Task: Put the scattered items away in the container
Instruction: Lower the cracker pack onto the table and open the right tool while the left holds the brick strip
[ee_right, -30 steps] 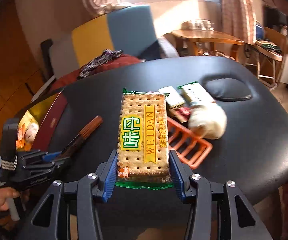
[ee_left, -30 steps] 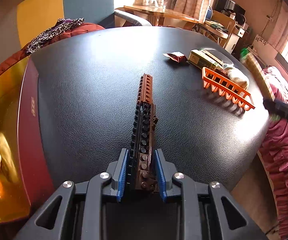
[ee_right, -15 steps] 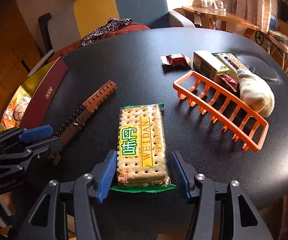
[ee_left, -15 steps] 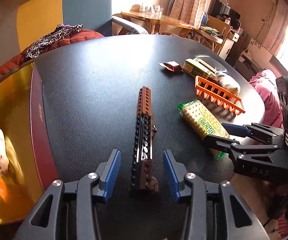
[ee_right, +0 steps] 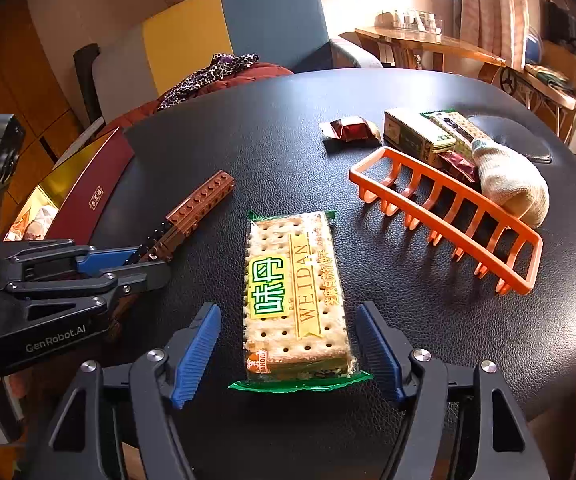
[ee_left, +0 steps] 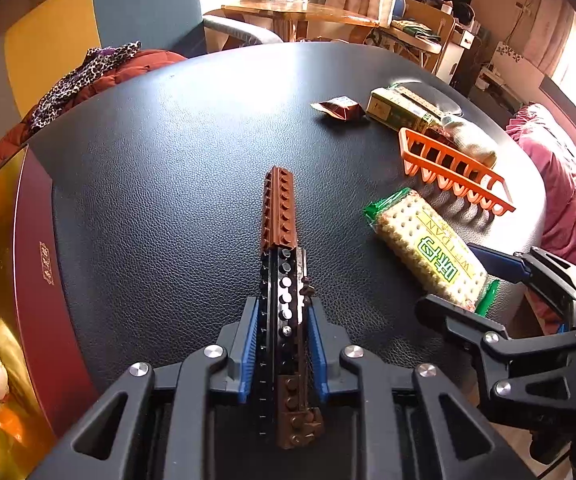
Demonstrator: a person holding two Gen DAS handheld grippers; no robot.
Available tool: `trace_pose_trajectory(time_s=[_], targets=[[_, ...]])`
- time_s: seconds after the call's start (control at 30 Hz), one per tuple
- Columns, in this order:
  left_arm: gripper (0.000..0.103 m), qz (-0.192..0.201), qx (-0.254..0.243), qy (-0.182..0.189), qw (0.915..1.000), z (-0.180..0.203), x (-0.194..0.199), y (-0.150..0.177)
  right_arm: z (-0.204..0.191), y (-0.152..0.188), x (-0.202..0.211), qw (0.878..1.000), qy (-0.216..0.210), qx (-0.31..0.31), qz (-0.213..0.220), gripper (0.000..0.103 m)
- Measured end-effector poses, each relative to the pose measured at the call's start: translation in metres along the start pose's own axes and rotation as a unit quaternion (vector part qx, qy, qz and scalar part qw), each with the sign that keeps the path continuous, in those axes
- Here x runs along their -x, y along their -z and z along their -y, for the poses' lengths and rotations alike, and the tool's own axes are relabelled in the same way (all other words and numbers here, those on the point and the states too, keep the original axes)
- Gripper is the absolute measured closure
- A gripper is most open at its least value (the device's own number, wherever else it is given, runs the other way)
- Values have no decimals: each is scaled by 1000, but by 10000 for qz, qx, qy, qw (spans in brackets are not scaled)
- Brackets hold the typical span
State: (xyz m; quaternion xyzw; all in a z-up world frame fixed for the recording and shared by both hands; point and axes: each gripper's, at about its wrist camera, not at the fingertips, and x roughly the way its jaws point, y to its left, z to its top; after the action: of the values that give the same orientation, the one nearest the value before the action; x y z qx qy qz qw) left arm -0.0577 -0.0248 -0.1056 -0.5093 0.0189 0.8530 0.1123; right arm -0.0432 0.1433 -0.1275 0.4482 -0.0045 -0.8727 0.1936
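My left tool [ee_left: 281, 344] reclamps the brick bar [ee_left: 281, 240]; my right tool [ee_right: 288, 344] has lowered the cracker pack [ee_right: 294, 288] and is opening.

Left tongs [ee_left: 281, 344] clamped tight, pointing steeply down; right tongs [ee_right: 294, 354] opening.

The cracker packet [ee_right: 296, 292] is showing "WEIDAN" in gold beside large Chinese characters on a green-yellow label; the left gripper [ee_right: 143, 262] is bearing "GenRobot.AI" on its body; the red box's [ee_right: 95, 196] gold characters are staying unreadable.
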Motion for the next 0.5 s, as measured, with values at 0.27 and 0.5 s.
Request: trace_pose_trajectory(time_s=[0.27, 0.5], targets=[[81, 38, 177, -108, 9998, -2, 10, 17, -11, -1, 0, 9999, 135, 73, 25, 20], [81, 212, 96, -393, 9990, 6, 24, 28, -18, -3, -5, 9991, 380, 194, -47, 19]])
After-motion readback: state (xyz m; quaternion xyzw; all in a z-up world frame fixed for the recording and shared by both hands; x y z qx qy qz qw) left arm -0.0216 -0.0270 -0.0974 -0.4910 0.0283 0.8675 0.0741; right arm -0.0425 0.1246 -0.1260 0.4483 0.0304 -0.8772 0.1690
